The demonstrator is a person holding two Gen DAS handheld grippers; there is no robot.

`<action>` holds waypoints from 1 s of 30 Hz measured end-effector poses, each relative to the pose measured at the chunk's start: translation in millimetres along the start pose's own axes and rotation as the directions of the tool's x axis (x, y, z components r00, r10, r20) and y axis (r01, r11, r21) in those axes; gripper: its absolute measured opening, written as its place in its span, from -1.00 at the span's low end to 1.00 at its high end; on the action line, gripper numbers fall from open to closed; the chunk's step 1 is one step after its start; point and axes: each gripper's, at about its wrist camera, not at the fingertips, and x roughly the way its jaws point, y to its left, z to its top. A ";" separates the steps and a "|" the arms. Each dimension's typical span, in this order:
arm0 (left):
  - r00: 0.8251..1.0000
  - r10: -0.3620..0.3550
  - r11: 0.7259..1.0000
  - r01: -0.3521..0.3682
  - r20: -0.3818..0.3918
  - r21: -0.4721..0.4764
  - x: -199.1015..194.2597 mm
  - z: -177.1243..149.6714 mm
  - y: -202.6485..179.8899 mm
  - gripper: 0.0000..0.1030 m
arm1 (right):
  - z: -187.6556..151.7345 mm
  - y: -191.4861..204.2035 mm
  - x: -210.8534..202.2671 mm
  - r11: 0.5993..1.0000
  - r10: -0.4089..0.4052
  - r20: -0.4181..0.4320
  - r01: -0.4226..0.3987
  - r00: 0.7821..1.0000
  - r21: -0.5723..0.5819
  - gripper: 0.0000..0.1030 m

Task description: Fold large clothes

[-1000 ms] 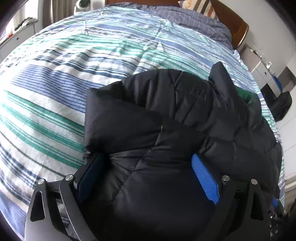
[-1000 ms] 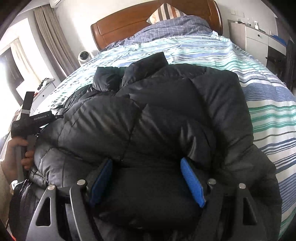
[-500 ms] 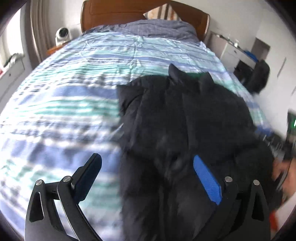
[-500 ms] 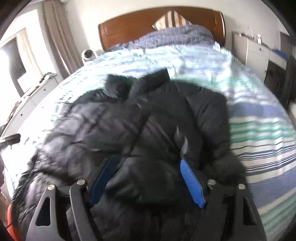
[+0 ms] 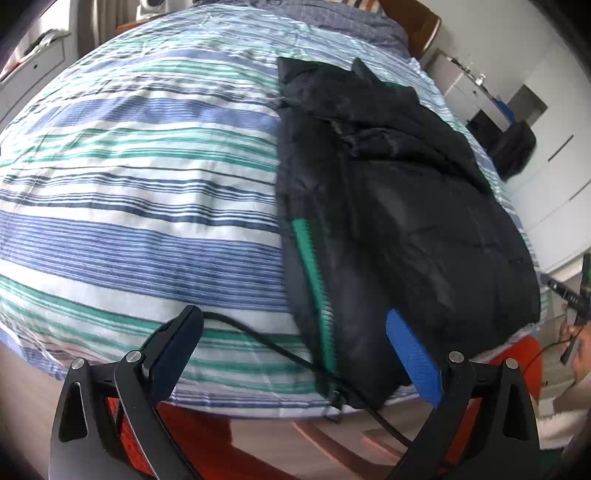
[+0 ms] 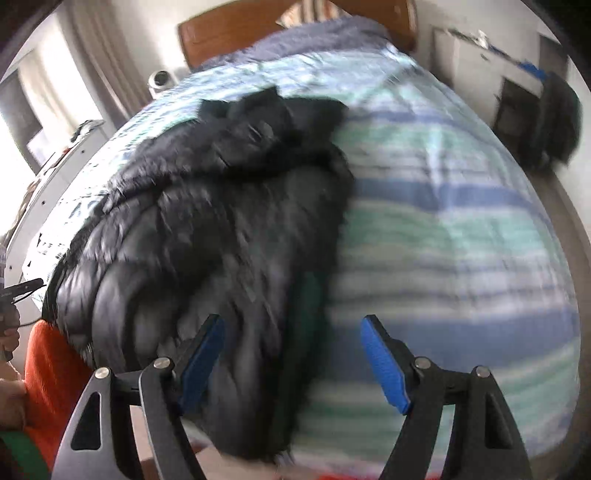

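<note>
Both sets of jaws are spread wide with nothing pinched between the pads. The left gripper (image 5: 295, 354) hangs over the foot edge of the bed (image 5: 140, 177), and the black puffer jacket (image 5: 388, 206) sits off toward its right pad, so from the left wrist view the jacket is ahead and to the right, with bare striped duvet filling the gap between the pads. The right gripper (image 6: 291, 354) is the mirror of that: the jacket (image 6: 221, 221) is ahead and to its left, its near hem bunched by the left pad, and the right pad is over plain duvet.

So the jacket basically lies between the two hands, in a long narrow bundle. Its long axis runs from the foot edge up toward the headboard (image 6: 229, 33), collar end far, hem end near. A green strip of lining (image 5: 310, 266) shows along the jacket's left side edge.

My guess: the next fold goes across that long axis, hem up toward collar, and both hands look about equally near the hem corners. The right view is blurry, so I can't tell whether its pad brushes the fabric.
</note>
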 end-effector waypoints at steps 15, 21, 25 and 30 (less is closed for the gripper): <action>0.995 -0.091 0.995 0.093 -0.047 0.048 27.3 -14.1 -13.6 0.93 | -29.6 -10.9 36.2 0.938 0.306 -0.057 -0.291 0.950 0.191 0.52; 0.995 -0.003 0.986 0.019 -0.095 0.164 51.9 -16.2 -33.2 0.92 | -26.7 -5.0 55.8 0.934 0.321 -0.075 -0.302 0.944 0.193 0.53; 0.999 0.017 0.979 -0.008 -0.043 0.205 9.6 4.6 -30.4 0.79 | -20.4 -15.8 51.0 0.903 0.369 -0.049 -0.346 0.928 0.256 0.53; 0.996 0.092 0.964 -0.084 -0.018 0.251 -68.6 11.5 -12.9 0.79 | -6.5 -45.6 17.9 0.884 0.354 0.041 -0.349 0.934 0.312 0.53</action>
